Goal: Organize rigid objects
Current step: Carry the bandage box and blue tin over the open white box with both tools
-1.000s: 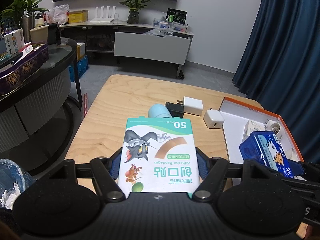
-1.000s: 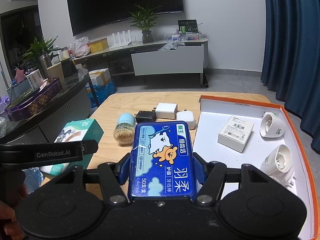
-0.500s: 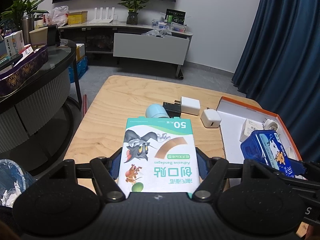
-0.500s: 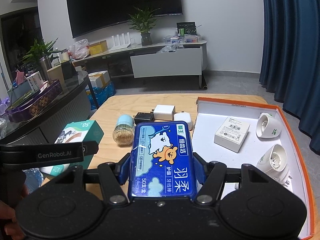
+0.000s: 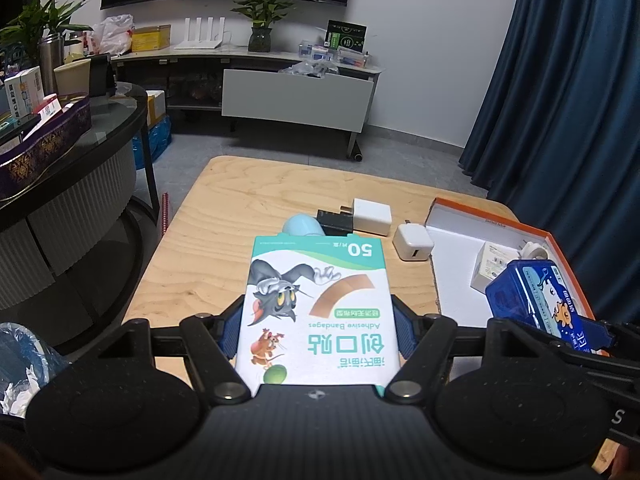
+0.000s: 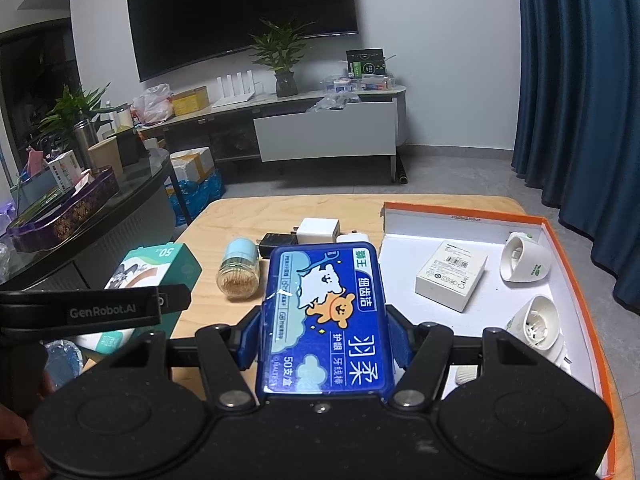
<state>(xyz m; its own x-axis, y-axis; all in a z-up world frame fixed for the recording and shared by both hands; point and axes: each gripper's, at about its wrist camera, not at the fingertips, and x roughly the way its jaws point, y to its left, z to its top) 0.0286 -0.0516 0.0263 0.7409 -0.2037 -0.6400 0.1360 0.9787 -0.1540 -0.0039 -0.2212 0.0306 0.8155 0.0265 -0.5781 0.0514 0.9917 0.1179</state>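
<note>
My left gripper (image 5: 318,332) is shut on a green and white bandage box (image 5: 316,280) with a cartoon cat, held above the near edge of the wooden table (image 5: 240,208). To its right, my right gripper (image 6: 325,336) is shut on a blue floss pick box (image 6: 324,292), which hangs by the left rim of the orange-edged white tray (image 6: 576,264). The blue box (image 5: 536,296) also shows at the right of the left wrist view. The bandage box (image 6: 152,268) appears at the left of the right wrist view.
In the tray lie a small white box (image 6: 452,276) and two white cup-shaped plugs (image 6: 524,258) (image 6: 536,322). On the table lie a toothpick jar (image 6: 238,268), a black charger (image 6: 276,244) and two white chargers (image 6: 320,230) (image 5: 412,242). A dark round table (image 5: 80,168) stands left.
The right gripper with the blue box has drifted very slightly. The left gripper has kept still, and both grips are the same.
</note>
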